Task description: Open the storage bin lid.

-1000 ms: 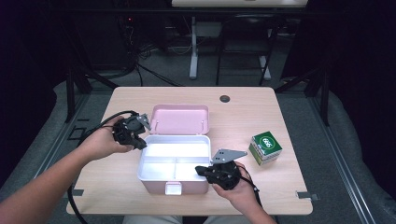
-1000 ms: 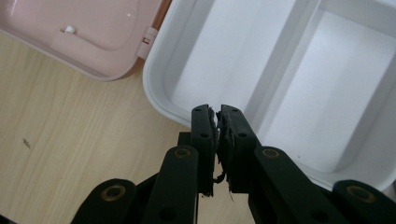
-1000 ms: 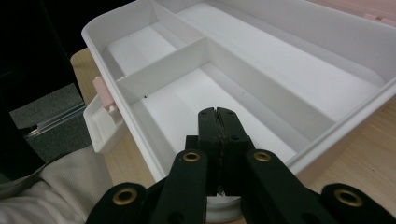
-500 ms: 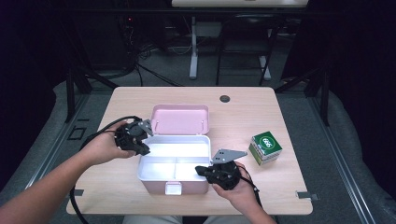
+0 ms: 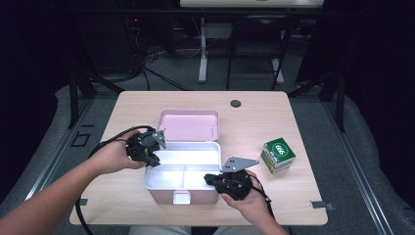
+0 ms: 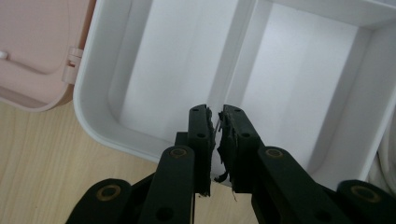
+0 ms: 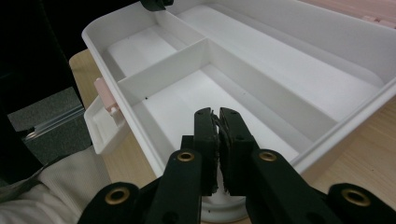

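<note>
A lunch box (image 5: 147, 169) with a white divided inside stands open at the table's front middle. Its pink lid (image 5: 188, 125) lies back flat behind it. My left gripper (image 5: 152, 147) is at the box's left rim, and in the left gripper view it (image 6: 214, 112) is shut with nothing between the pads, tips over the white rim (image 6: 100, 126). At the box's front right corner my right gripper (image 5: 215, 178) points into the box. In the right gripper view it (image 7: 215, 114) is shut on nothing above the near compartment (image 7: 187, 102), its jaws having just eased apart by a hair.
A small green and white carton (image 5: 278, 154) sits on the table to the right of the box. A dark round grommet (image 5: 236, 104) is set in the table's far side. The box's pink latch (image 5: 181, 197) faces the front edge. Cables trail off the left side.
My left gripper has shifted a little right and nearer, up to the box's left rim. The right gripper has stayed in place.
</note>
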Demonstrator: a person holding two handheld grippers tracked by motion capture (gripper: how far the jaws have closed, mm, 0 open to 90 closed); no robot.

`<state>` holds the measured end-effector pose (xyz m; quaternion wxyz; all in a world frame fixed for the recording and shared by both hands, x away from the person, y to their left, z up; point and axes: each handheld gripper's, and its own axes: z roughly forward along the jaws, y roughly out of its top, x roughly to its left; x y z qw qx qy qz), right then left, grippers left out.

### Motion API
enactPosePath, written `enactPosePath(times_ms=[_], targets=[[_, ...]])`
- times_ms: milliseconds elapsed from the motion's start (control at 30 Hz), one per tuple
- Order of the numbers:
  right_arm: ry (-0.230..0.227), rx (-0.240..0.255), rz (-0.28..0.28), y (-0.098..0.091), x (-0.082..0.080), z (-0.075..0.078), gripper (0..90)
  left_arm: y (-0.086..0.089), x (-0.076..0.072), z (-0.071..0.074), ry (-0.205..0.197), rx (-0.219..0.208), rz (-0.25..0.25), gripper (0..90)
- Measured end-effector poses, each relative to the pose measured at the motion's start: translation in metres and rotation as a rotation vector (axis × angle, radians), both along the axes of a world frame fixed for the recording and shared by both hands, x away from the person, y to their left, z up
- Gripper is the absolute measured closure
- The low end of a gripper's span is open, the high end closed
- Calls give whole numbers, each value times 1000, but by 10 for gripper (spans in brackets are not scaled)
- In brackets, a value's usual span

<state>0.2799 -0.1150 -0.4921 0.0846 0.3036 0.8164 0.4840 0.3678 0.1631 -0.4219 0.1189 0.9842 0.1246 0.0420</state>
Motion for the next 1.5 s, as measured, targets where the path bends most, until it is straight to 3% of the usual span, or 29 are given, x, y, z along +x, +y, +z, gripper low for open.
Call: enactPosePath(times_ms=[233,633,967,1500], targets=[[-16,16,-26,-2,-3,5,846,-5,-1,1,-4,39,-23,845],[-38,44,-109,-30,-1,17,841,-14,-2,-1,-21,106,-63,854],[-16,37,-145,-40,4,11,841,-20,-1,-2,-19,150,-89,856],[1,27,-151,-40,6,6,839,-30,0,-8,-16,213,-131,853]])
